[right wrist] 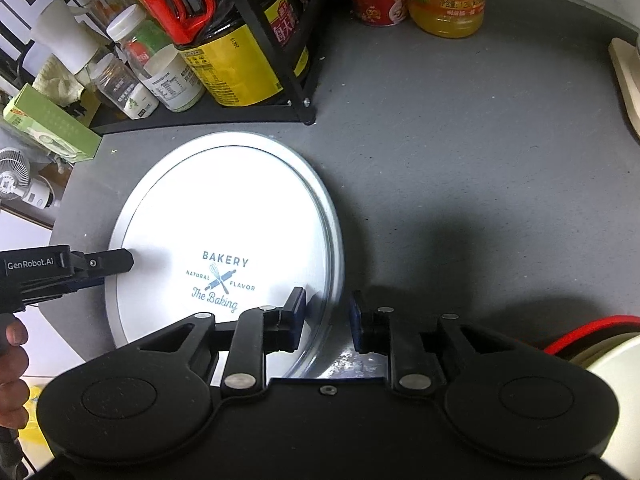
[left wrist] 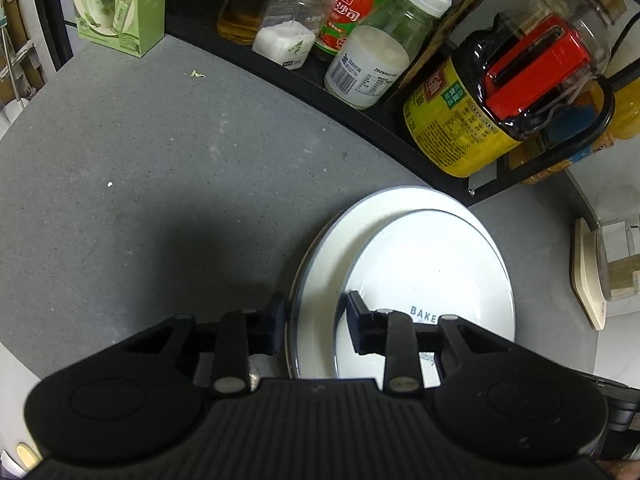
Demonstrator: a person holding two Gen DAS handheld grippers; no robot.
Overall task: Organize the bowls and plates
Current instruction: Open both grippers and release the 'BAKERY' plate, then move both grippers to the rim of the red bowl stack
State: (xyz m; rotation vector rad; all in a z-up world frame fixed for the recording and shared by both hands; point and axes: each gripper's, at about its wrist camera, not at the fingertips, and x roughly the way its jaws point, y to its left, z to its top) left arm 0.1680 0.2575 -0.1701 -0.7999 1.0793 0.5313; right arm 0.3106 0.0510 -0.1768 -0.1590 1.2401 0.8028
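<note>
Left hand-held gripper (left wrist: 316, 322) is spread apart, and its two fingers stand on both sides of the rim of the plates: one finger is outside the rim, the other is above the white inside of the upper plate (left wrist: 432, 276). Whether the fingers touch the rim, I cannot tell. Right hand-held gripper (right wrist: 328, 322) is also released, with one finger over the plate and the other over the grey surface (right wrist: 460, 140), so the plate edge lies between them.

In the left wrist view a smaller white plate with the blue word "BAKERY" lies inside a larger white plate (left wrist: 320, 248). Both lie on the surface, just in front of a black rack (right wrist: 298, 92) with bottles and jars. A green box (left wrist: 120, 4) stands on the surface at the far left.

In the right wrist view a hand (right wrist: 12, 364) holds the left tool at the left edge.
</note>
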